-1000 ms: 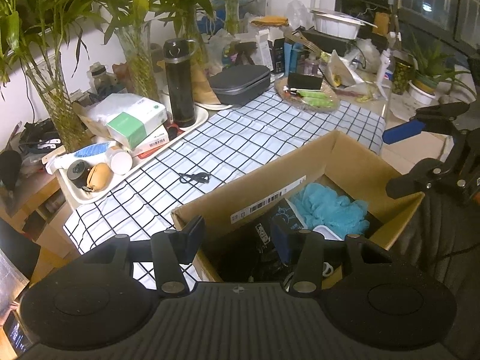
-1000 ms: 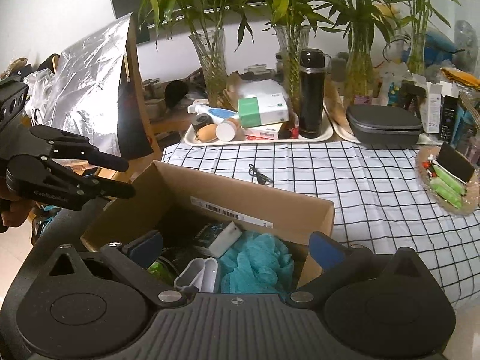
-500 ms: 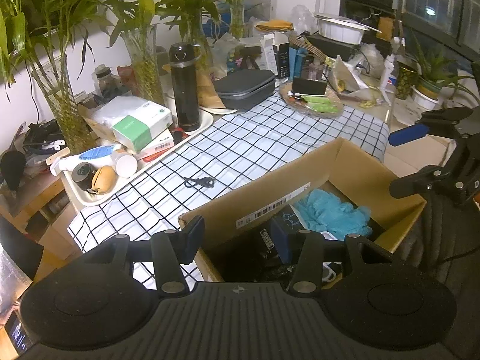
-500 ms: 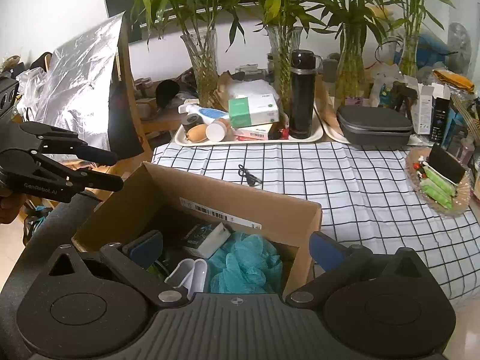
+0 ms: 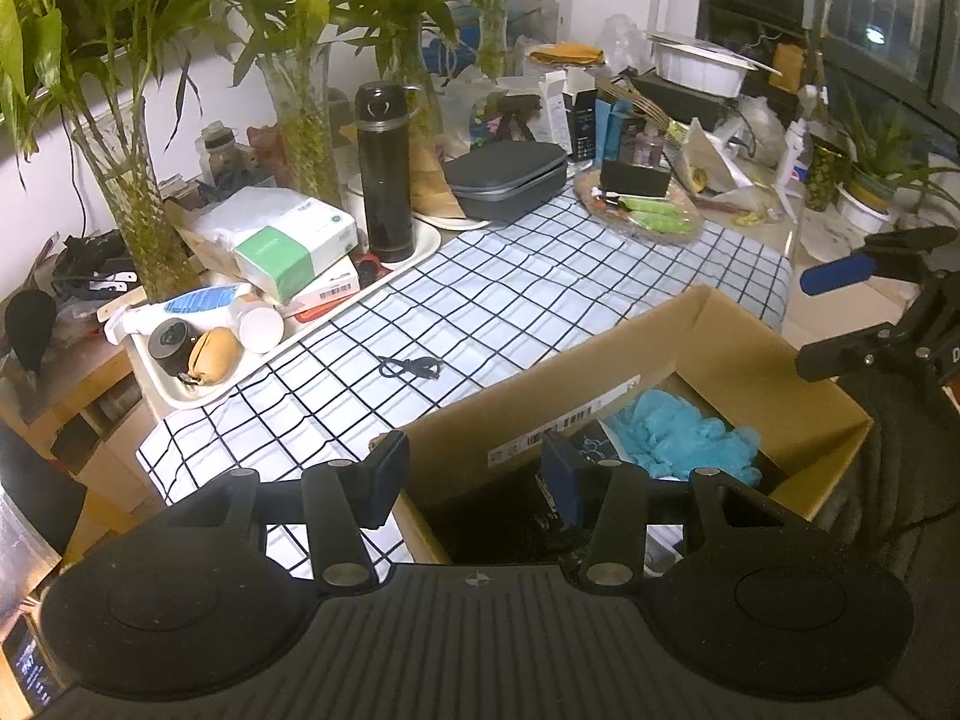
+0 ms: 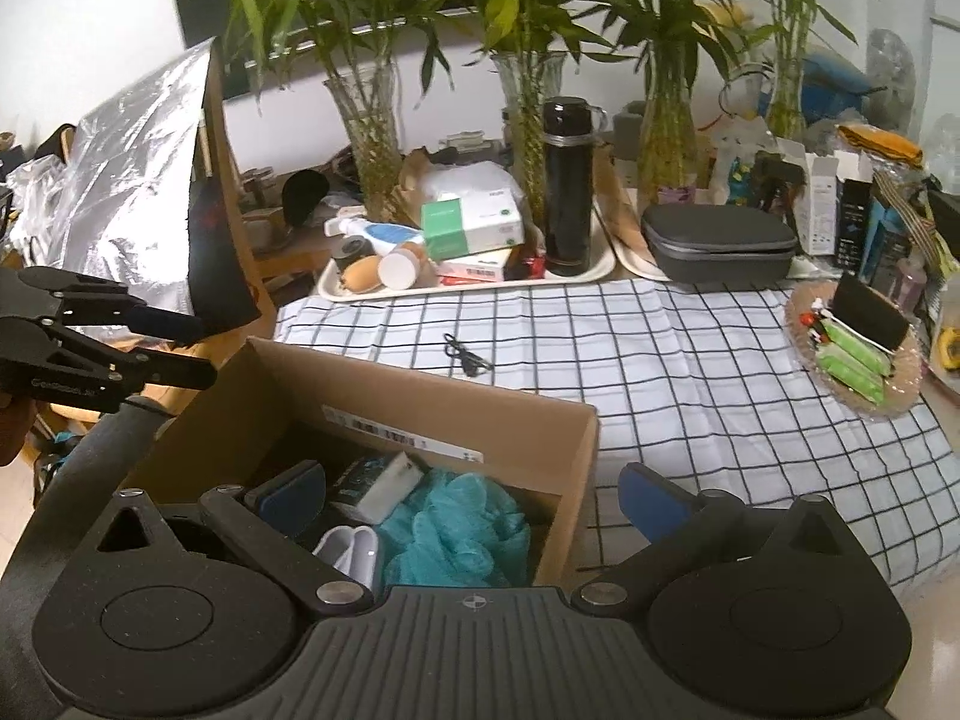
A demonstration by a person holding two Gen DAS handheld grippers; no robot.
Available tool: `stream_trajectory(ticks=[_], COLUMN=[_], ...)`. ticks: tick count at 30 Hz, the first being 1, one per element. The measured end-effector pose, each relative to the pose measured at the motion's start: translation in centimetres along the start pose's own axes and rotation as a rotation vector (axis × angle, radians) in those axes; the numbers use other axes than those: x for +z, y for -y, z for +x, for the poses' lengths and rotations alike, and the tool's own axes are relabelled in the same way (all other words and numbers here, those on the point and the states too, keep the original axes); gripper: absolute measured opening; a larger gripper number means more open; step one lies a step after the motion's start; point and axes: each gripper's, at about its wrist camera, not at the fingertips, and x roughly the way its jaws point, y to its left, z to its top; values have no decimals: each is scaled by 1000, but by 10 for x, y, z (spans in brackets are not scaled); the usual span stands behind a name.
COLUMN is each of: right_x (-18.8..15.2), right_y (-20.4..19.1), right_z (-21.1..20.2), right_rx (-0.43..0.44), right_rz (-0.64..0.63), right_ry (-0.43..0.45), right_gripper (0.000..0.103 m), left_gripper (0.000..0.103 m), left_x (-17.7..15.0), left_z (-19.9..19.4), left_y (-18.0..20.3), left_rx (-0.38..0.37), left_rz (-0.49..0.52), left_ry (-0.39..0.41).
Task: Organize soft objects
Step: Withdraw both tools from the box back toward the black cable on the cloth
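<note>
We have both grippers, left (image 5: pixel 474 474) and right (image 6: pixel 474 495), hovering over the cardboard box (image 6: pixel 420 402) with jaws open and empty, so either can reach in. The teal soft bundle (image 6: pixel 456 531), probably gloves, lies inside the box.

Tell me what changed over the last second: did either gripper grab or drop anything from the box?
Nothing was grabbed or dropped. Both views drifted only slightly. The left gripper and right gripper are open and empty above the cardboard box, as before. The blue mesh sponge, the white case and the small black cable on the checked cloth lie where they were.
</note>
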Motion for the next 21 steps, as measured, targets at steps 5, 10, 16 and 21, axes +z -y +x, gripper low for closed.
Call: stream_trajectory(ticks=[5,10,16,21], right_x=[0,2,7,13], right_y=[8,17,26,40], right_z=[8,18,31,38], right_rx=[-18,-38,-49,-53], right_rz=[9,5,-6,24], right_ry=[-7,-12,-22,-10], right_gripper=[103,103,103,103], left_gripper=[48,48,48,48], left_x=[1,3,9,14], left_z=[10,22,36,46], left_y=[-10,-20,-32,-45], left_rx=[-12,-20,-24,-22], left_rz=[-32,-52,-73,-89], left_ry=[-1,2,6,9])
